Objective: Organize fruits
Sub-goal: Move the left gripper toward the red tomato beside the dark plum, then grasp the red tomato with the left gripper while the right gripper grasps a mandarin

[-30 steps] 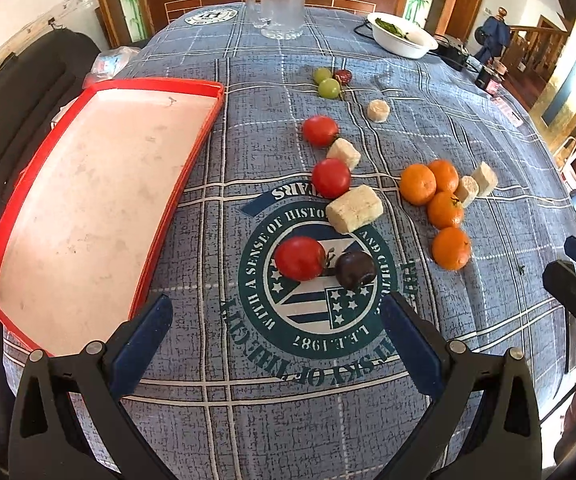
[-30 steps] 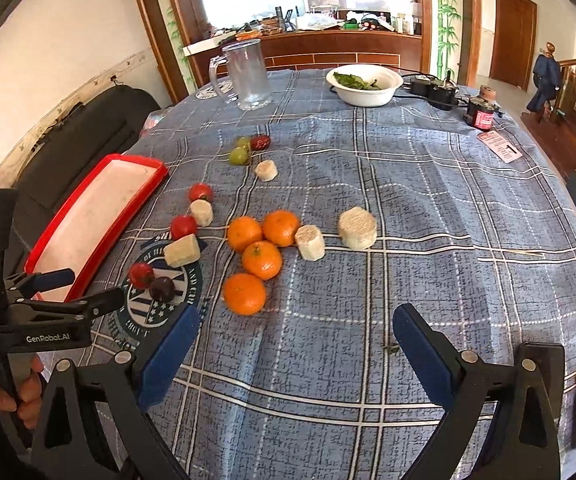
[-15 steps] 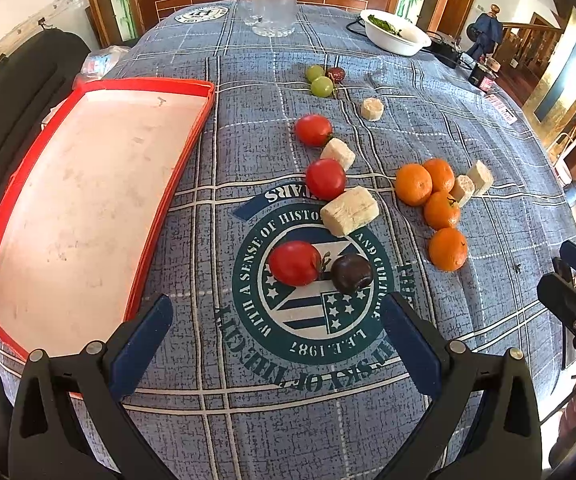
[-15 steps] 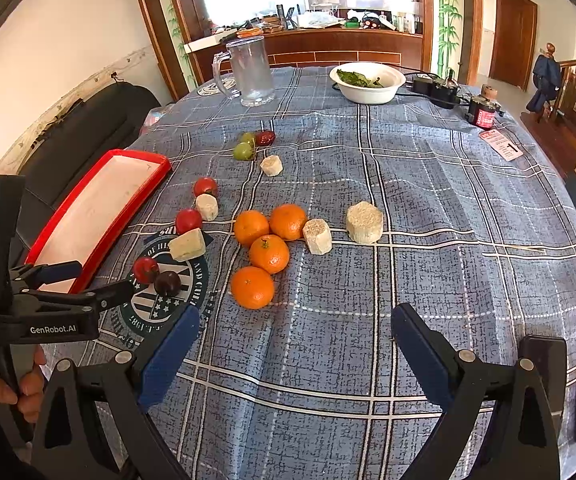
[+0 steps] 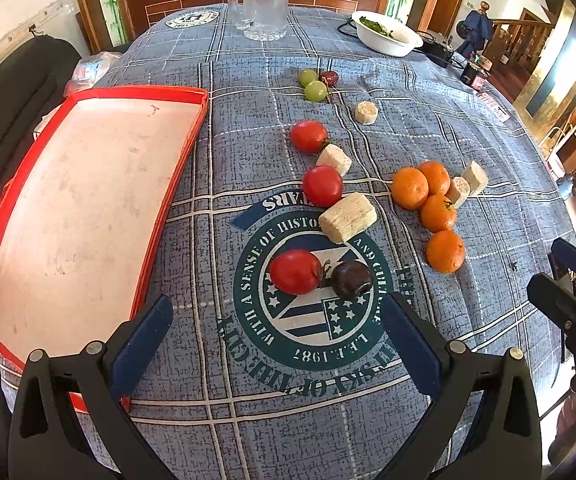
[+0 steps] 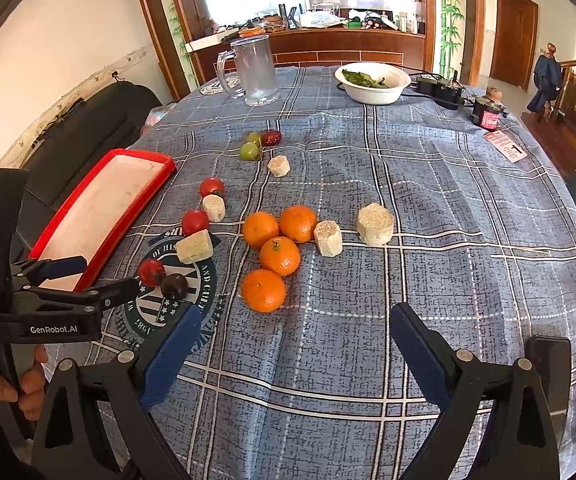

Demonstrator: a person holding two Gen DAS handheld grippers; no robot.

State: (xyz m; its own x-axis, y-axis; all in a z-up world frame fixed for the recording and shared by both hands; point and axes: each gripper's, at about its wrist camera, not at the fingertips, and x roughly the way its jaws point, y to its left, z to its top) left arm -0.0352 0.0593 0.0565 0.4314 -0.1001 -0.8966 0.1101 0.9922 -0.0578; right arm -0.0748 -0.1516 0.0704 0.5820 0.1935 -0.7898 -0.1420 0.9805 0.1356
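Fruit, loose on blue plaid tablecloth [image 5: 248,420]: nearest round red tomato [image 5: 295,271] touches dark purple plum [image 5: 351,279] on the printed emblem, four orange mandarins [image 6: 274,255] to the right, empty red-rimmed tray [image 5: 84,216] at left. Left gripper [image 5: 276,344], jaws wide apart and empty, hovers just near the tomato; right gripper [image 6: 296,356], likewise spread and empty, faces the mandarins. Advised: straddle the tomato alone, clear of the plum, and close gently.

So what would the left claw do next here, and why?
Probably ease the left gripper forward and down onto the nearest tomato. Its jaws are open and empty, that tomato lies just ahead beside the dark plum, and the red tray to its left holds no fruit yet.
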